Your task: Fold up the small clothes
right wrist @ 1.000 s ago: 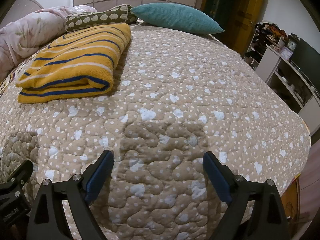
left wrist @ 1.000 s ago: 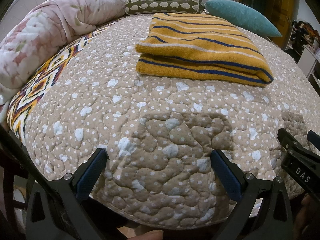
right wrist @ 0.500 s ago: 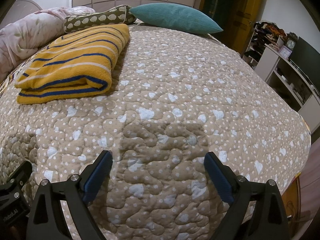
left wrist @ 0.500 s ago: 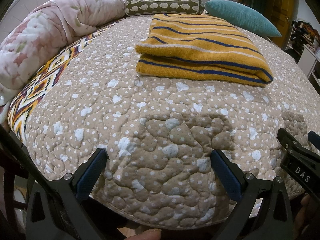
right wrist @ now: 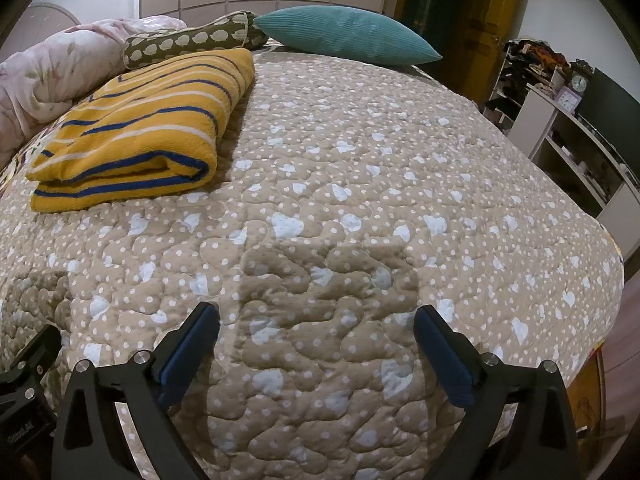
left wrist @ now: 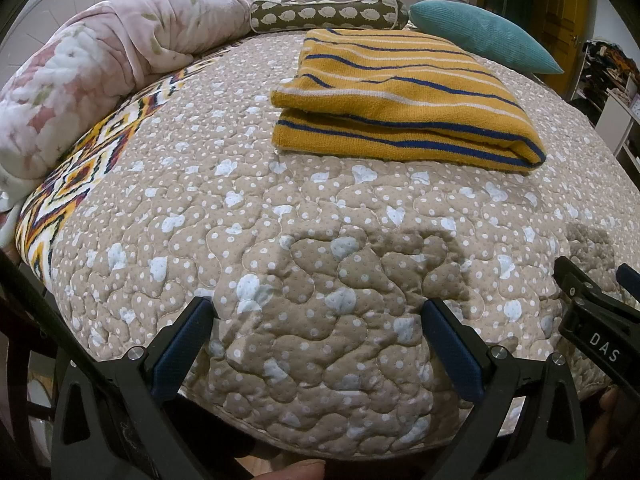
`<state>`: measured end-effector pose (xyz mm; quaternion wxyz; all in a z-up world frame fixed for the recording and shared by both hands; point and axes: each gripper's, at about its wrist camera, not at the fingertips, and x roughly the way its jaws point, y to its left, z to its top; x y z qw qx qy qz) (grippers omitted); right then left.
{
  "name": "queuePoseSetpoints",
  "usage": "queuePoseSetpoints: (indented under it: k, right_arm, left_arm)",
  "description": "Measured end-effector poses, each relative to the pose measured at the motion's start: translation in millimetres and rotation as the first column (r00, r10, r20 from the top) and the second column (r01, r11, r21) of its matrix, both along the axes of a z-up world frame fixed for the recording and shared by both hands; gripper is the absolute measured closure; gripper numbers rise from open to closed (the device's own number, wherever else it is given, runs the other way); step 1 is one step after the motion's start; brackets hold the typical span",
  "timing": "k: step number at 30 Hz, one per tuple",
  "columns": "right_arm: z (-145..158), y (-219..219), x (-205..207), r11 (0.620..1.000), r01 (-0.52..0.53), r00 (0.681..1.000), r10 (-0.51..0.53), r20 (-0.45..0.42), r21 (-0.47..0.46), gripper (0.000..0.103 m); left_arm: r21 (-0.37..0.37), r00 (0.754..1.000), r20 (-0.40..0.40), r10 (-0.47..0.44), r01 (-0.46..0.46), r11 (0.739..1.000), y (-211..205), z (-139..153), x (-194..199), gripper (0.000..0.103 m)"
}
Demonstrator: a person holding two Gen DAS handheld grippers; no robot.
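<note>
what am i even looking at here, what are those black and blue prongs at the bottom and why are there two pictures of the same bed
No robot here: a person holds a hand-held claw in each hand, and each claw carries a wide-angle camera looking forward along its two fingers. That gives two pictures of one bed.

One picture is from the left claw; its black arms with blue pads frame the bottom. At its right edge you see part of the right claw. The other picture is from the right claw, looking further right toward the shelves.

Both claws are open and hold nothing, above the near edge of the quilt. On the quilt lies a folded yellow garment with blue and white stripes. Behind it are a teal pillow, a patterned bolster and a pink blanket.
</note>
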<state>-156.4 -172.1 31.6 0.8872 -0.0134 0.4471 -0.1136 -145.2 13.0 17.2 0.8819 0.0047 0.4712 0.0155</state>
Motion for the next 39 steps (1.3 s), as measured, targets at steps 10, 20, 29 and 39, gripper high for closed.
queuePoseSetpoints:
  k: [10,20,29,39]
  right_arm:
    - [-1.9,-2.1,-1.0,1.0,0.01,1.0,-0.01,0.006,0.017,0.0]
    - [-2.0,-3.0,-1.2,1.0,0.009,1.0,-0.009,0.007,0.018,0.0]
    - [-2.4,-2.3,-1.4,1.0,0.011,1.0,-0.011,0.01,0.021,0.0]
    - [-2.6,-2.1,-1.6,1.0,0.011,1.0,-0.011,0.01,0.021,0.0]
  left_arm:
    - [0.0,1.0,0.003,0.002,-0.002,1.0,-0.8,0.1,-1.0,0.0]
    - [-0.001,1.0,0.004,0.004,-0.004,1.0,-1.2,-0.3,-2.0,0.0]
    - [0.0,1.0,0.006,0.006,-0.006,1.0,-2.0,0.0,-2.8,0.0]
    - [0.001,1.0,0.018,0.011,-0.011,1.0,-3.5,1.2,-3.0,0.0]
